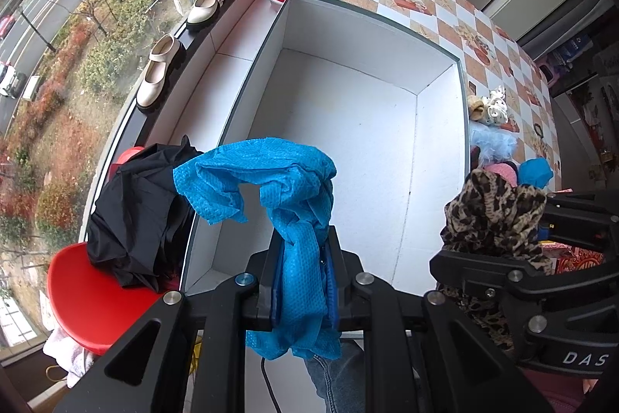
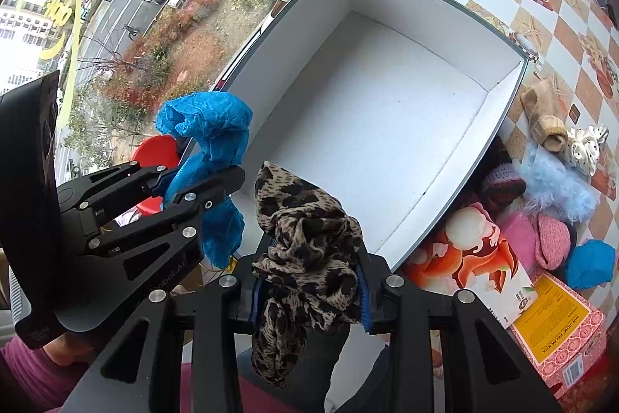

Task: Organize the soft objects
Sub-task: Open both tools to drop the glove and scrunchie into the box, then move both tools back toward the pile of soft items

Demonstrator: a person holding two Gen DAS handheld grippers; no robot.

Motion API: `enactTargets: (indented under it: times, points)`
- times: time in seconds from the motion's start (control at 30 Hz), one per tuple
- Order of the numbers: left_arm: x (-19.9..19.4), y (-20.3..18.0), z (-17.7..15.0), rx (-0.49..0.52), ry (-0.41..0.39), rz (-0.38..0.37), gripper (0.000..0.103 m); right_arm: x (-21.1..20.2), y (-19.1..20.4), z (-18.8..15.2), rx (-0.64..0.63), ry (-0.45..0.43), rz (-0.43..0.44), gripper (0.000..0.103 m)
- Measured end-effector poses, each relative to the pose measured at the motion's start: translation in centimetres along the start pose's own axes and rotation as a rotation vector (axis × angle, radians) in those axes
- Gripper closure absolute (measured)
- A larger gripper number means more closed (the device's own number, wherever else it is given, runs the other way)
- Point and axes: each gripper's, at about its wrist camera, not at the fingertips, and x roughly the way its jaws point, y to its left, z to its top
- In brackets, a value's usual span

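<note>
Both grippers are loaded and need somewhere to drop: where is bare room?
The white box floor is bare wall to wall. The checkered tablecloth beyond its far wall is mostly open. Crowded: the soft pile right of the box, by the printed cartons.

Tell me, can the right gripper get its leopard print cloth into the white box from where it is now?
Probably yes. The right gripper is shut on the leopard print cloth just at the near edge of the white box, whose top is open and whose floor is bare. The left gripper sits off to the side.
</note>
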Motion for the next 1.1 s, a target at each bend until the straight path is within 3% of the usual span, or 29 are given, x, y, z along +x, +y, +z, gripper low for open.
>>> enactTargets:
  times: [0.13,0.17,0.2,0.27,0.37,0.4,0.5,0.73,0.93,1.1]
  points:
    - [-0.1,-0.1,-0.1,0.021,-0.015,0.011,0.081,0.2,0.0,0.0,-0.002,0.0,0.0,0.066]
    - [-0.2,-0.2,-0.2,0.031,-0.029,0.028,0.072,0.2,0.1,0.0,-0.001,0.0,0.0,0.066]
    - [-0.3,-0.3,-0.2,0.038,-0.042,0.046,0.053,0.2,0.0,0.1,0.0,-0.001,0.001,0.066]
    - [-0.6,0.0,-0.3,0.034,-0.066,0.093,0.037,0.3,-0.1,0.1,0.006,0.0,0.002,0.059]
    - [-0.8,1.0,-0.2,0.002,-0.067,0.08,0.026,0.1,-0.7,0.1,0.037,-0.012,-0.008,0.041]
    - [-0.9,1.3,-0.1,-0.013,-0.064,0.075,0.025,0.0,-0.9,0.0,0.047,-0.016,-0.011,0.028]
    - [-0.9,1.7,0.2,-0.039,-0.043,0.067,0.025,-0.1,-1.4,-0.1,0.075,-0.017,-0.037,0.015]
    - [-1.9,-1.1,1.6,0.005,-0.032,-0.003,0.025,-3.1,-4.6,-1.0,0.17,-0.038,-0.052,0.015]
    - [-2.0,-6.4,4.0,0.109,-0.003,-0.065,0.025,-8.2,-10.5,-3.7,0.321,-0.104,-0.028,0.015]
    - [-1.4,-10.9,5.2,0.183,0.038,-0.131,0.025,-12.9,-17.0,-6.5,0.45,-0.177,-0.063,0.015]
